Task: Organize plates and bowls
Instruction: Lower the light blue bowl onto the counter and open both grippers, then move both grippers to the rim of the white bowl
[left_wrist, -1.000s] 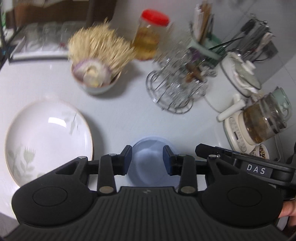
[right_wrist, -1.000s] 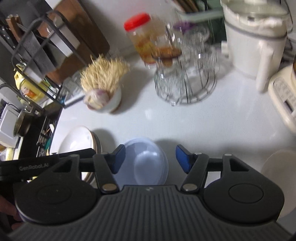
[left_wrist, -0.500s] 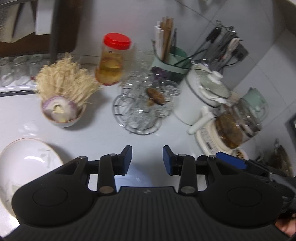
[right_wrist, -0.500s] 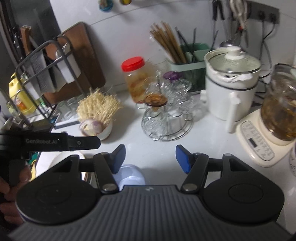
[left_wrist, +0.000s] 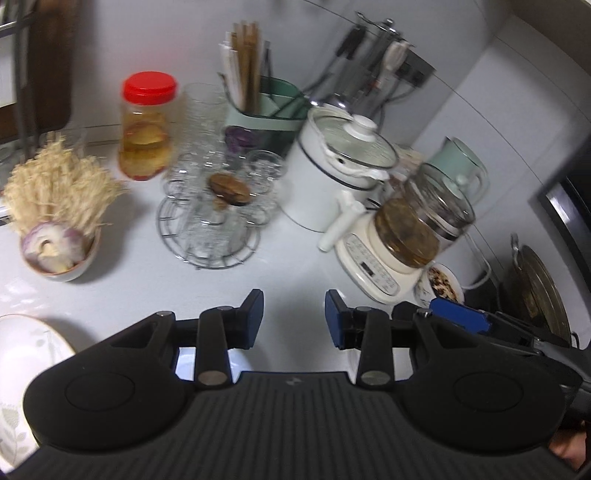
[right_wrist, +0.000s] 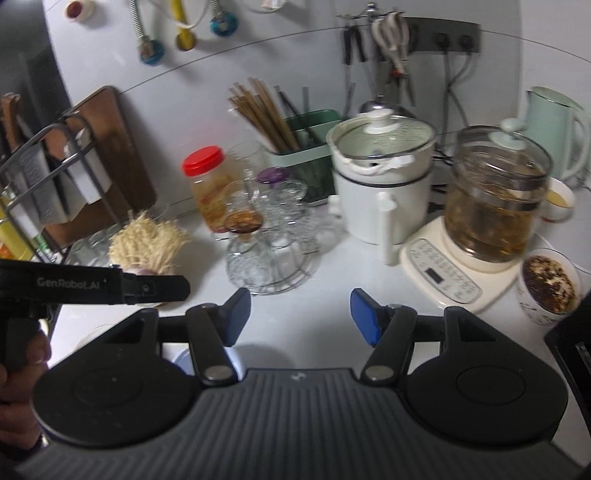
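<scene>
Counter: white kitchen worktop (left_wrist: 295, 273) crowded at the back with jars, glasses and kettles
Left gripper (left_wrist: 294, 316): fingers parted, nothing between them, over bare worktop
Right gripper (right_wrist: 300, 317): fingers spread wider, also empty
Plate (left_wrist: 26, 347): white, leaf-patterned, lying flat at far left; round, so no long axis
Blue bowl (left_wrist: 186, 363): mouth up, mostly hidden behind left gripper's left finger

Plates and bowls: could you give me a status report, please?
Left tool, right tool open, empty. Blue bowl, white plate on counter. Nothing blocking.
</scene>
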